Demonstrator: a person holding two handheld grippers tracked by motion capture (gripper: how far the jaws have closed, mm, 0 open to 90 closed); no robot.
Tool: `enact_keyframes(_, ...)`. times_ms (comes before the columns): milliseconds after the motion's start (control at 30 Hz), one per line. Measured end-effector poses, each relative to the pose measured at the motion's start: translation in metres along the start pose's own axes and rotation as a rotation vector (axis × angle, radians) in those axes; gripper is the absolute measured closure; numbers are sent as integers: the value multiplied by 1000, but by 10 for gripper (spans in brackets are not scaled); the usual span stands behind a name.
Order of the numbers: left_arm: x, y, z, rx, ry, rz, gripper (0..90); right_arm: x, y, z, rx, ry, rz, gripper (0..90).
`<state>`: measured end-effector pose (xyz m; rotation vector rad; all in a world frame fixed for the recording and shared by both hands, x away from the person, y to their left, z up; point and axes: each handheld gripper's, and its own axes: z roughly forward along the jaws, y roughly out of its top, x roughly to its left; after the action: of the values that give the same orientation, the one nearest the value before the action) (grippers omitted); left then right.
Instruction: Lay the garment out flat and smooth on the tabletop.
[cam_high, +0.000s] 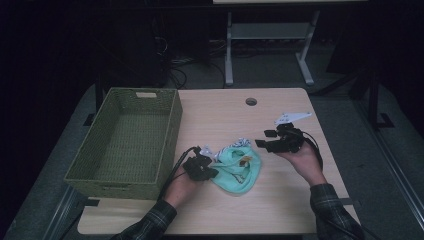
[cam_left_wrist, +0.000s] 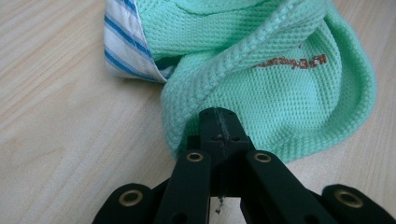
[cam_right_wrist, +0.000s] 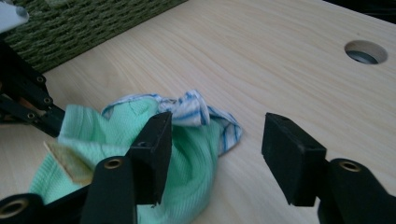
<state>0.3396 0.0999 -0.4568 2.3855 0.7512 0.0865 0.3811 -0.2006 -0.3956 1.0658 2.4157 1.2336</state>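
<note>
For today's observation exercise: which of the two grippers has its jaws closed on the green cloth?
The left gripper: its jaws pinch the green cloth at its edge, while the right gripper has its jaws wide apart, holding nothing.

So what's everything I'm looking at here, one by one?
Garment: one, mint green with a blue-and-white striped lining, crumpled mid-table.
Basket: one, olive-green woven, on the table's left side, nothing visible inside.
Table: one, light wood, with a round hole near its far edge.
Second table frame: one, pale grey legs, on the floor behind.
Left claw: one, black, shut on the garment's near edge.
Right claw: one, black, open, right of the garment.
Sleeves: two, plaid.
</note>
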Motion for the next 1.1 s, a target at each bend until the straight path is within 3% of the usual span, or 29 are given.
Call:
enact_keyframes(200, 0, 0, 0, 4, 3, 9, 898, 2, 14, 16, 12, 49, -10, 493)
enact_keyframes(500, 0, 0, 0, 6, 5, 8, 898, 9, 23, 38, 51, 79, -34, 528)
enact_keyframes(667, 0, 0, -1, 12, 13, 18, 898, 18, 26, 51, 88, 105, -81, 560)
enact_keyframes(867, -1, 0, 0, 12, 11, 14, 898, 26, 28, 65, 137, 113, -104, 574)
enact_keyframes(1100, -1, 1, -1, 13, 13, 17, 898, 27, 25, 76, 175, 109, -136, 584)
